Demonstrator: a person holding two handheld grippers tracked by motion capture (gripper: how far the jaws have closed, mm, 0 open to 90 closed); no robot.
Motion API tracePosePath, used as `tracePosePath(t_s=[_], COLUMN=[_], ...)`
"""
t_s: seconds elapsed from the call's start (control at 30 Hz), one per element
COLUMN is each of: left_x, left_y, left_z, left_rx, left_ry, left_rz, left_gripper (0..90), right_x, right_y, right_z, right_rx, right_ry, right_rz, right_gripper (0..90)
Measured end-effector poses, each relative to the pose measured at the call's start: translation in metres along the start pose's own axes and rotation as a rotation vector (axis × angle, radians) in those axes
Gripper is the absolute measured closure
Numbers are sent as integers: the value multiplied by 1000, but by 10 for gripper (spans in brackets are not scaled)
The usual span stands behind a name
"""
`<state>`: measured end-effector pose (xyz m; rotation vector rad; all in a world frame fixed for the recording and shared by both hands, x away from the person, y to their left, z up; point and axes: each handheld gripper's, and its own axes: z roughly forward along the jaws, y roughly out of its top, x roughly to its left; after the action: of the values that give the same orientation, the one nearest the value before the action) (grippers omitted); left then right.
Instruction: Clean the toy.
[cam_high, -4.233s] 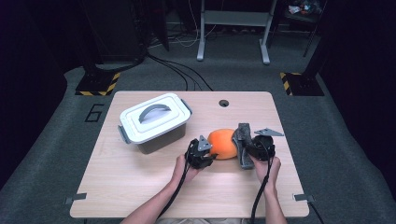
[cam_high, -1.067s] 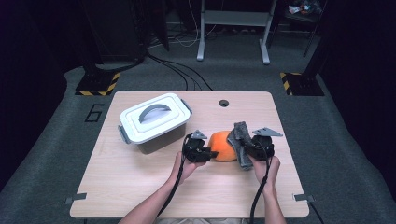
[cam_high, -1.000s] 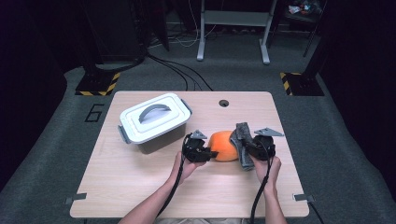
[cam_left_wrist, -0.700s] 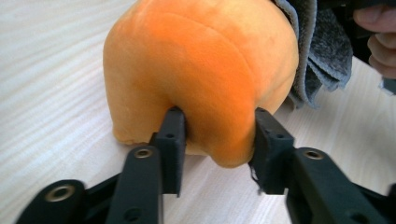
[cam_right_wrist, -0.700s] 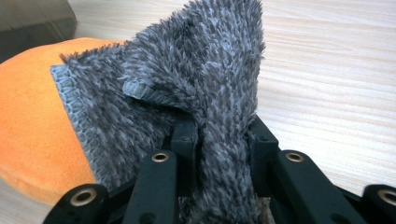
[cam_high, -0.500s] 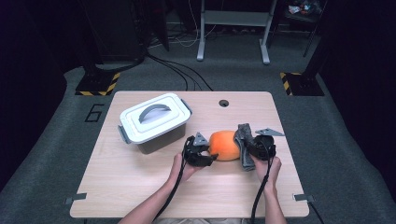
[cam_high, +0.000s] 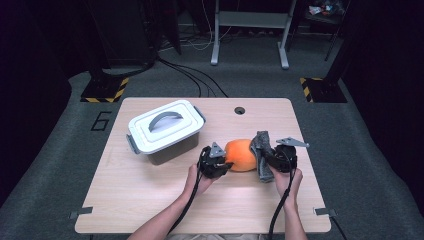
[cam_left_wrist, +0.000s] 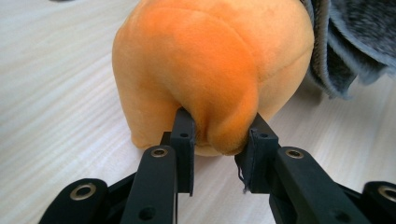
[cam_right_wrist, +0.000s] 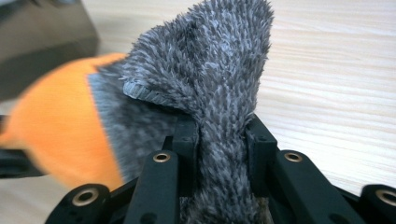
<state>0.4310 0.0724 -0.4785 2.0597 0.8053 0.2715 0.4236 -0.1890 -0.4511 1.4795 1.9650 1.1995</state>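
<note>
An orange plush ball (cam_high: 241, 154) rests on the wooden table (cam_high: 150, 195), right of centre. A fuzzy grey cloth (cam_high: 261, 154) wraps its right side. My left gripper (cam_high: 223, 165) is at the ball's left and is shut on a pinched fold of the orange plush (cam_left_wrist: 219, 84). My right gripper (cam_high: 268, 161) is at the ball's right and is shut on a bunched ridge of the grey cloth (cam_right_wrist: 219, 102). In the right gripper view the orange plush (cam_right_wrist: 56, 135) lies to the left behind the cloth.
A white lidded box with a grey handle (cam_high: 165, 129) stands at the table's back left, close to my left hand. A small round hole (cam_high: 239, 110) sits near the table's far edge. Bare wood lies in front of both hands.
The ball and cloth have shifted slightly as both hands adjusted; the grips on plush and cloth hold as before.
</note>
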Motion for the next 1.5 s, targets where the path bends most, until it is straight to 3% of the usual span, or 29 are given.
tracePosePath(t_s=[0.2,0.33,0.4,0.67,0.83,1.07,1.3,1.5], left_x=[4,7,8,10,10,12,15,18], left_y=[6,9,10,14,13,11,10,9], left_z=[-2,-2,-2,-2,-2,0,0,-1], left_rx=[15,18,20,10,15,0,-5,-4], left_ry=[-37,-59,-56,-96,-99,-92,-96,-100], left_rz=[-78,-118,-118,-183,-184,-199,-216,-218], left_gripper=[707,707,706,705,705,706,705,705], right_x=[17,31,39,66,74,73,64,45], right_y=[8,16,19,18,12,9,8,6], right_z=[-18,-29,-33,-21,-2,2,-1,-3], right_rx=[-55,-80,-88,-40,7,3,-1,-1], right_ry=[57,104,121,176,105,65,45,7], right_rz=[-32,-59,-78,-136,-182,-215,-200,-159], right_gripper=[704,704,704,704,706,709,707,705])
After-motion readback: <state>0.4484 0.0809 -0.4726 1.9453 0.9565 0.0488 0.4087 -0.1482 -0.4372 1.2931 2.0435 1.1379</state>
